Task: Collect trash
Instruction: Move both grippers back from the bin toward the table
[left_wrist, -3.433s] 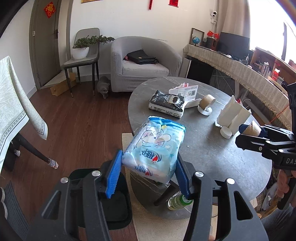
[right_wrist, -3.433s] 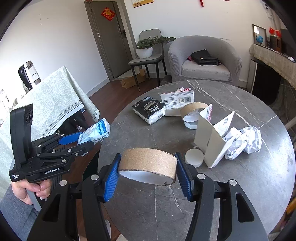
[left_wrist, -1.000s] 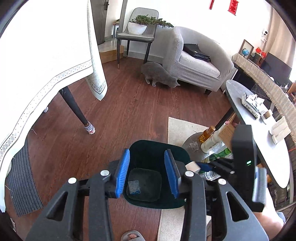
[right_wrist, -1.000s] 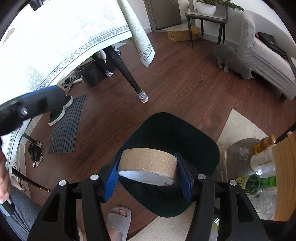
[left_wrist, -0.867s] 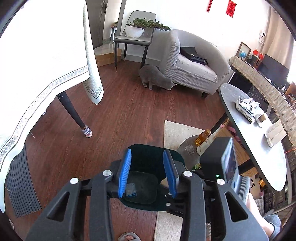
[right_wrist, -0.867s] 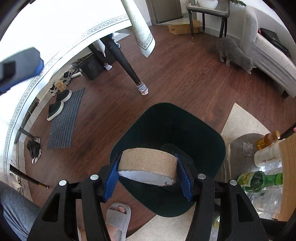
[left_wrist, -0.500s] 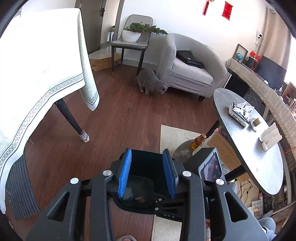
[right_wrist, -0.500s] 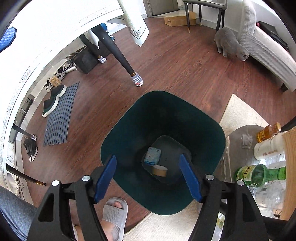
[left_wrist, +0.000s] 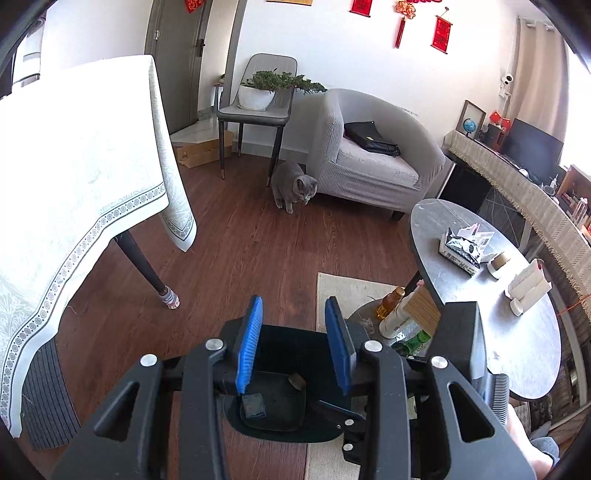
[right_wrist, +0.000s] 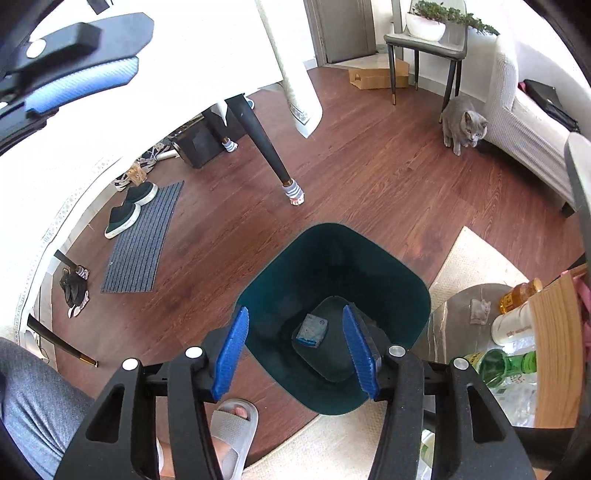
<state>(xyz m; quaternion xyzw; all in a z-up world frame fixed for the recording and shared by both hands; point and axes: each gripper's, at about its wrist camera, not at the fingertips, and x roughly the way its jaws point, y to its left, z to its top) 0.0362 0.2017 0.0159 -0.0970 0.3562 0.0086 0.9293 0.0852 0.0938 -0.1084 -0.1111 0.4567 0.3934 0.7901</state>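
Both your grippers hang over the dark green trash bin (right_wrist: 334, 317) with nothing in them: the left gripper (left_wrist: 293, 341) has its blue pads parted a modest way around empty air, and the right gripper (right_wrist: 295, 349) has just been closing its jaws, with nothing between them. In the bin's bottom you can see a blue wipes packet (right_wrist: 311, 329) and, from the left wrist view, a cardboard tape roll (left_wrist: 296, 381). So two pieces are in, by my reading. What is left sits on the round grey table (left_wrist: 524, 343): a black packet (left_wrist: 460, 249), a second tape roll (left_wrist: 498, 263) and a white carton (left_wrist: 528, 286), if those count as trash.
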